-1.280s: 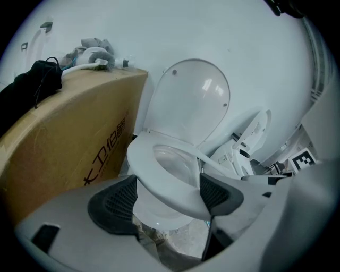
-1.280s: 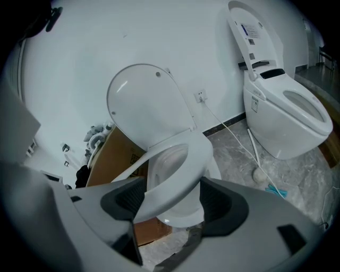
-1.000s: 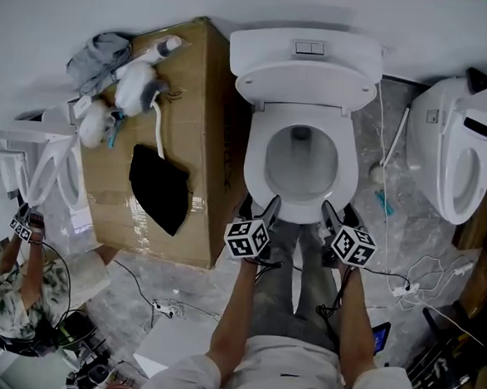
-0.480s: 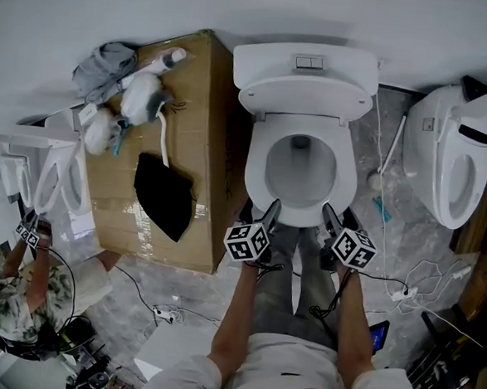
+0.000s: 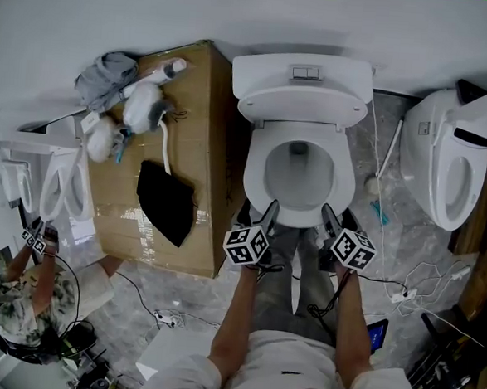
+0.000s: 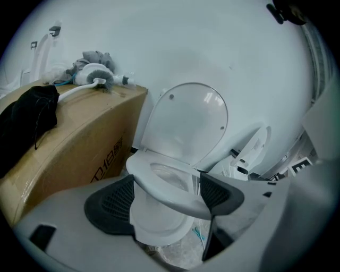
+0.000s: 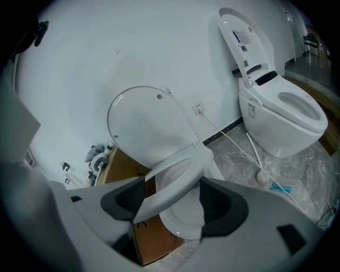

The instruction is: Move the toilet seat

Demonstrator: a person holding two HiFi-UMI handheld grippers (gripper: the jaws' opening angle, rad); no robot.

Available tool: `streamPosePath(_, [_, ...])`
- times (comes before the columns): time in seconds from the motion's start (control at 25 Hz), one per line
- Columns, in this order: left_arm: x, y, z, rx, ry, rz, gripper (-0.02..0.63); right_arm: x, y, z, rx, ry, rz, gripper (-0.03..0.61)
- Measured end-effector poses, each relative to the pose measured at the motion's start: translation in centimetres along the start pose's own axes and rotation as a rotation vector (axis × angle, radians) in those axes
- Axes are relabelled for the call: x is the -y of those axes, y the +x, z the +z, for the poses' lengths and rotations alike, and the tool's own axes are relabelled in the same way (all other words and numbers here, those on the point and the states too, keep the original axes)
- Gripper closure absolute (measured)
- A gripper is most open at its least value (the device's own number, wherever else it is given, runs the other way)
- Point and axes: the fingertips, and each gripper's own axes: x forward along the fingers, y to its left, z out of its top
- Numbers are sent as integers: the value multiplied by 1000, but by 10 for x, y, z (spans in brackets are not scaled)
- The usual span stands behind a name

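1. One toilet seat (image 5: 256,172) (its lid stands upright behind) sits slightly raised above the middle toilet's (image 5: 305,82) bowl.
2. Two grippers, the left gripper (image 5: 259,207) and the right gripper (image 5: 338,213), each clamp its front rim.
3. Three toilets are visible.

Toilets: 3. Middle toilet (image 5: 304,94), right toilet (image 5: 445,170), left toilet (image 5: 57,189).
Toilet seat (image 6: 170,187) between jaws: 1.
Cardboard box (image 5: 203,120): 1.
Black cloth (image 5: 166,201): 1.
Grey cloth (image 5: 107,70): 1.
Grippers: 2. Left gripper (image 5: 259,209), right gripper (image 5: 336,214); 1 marker cube each.
People: 2. Gripper holder (image 5: 285,371), second person (image 5: 28,295).
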Motion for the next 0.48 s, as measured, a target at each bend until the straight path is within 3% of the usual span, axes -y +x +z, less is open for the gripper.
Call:
streamPosePath(0.32, [9, -6, 27, 42, 48, 8, 256, -10, -2, 20, 32, 25, 13, 233])
streamPosePath(0.48, [18, -9, 39, 52, 124, -14, 256, -15, -3, 29, 45, 42, 19, 233])
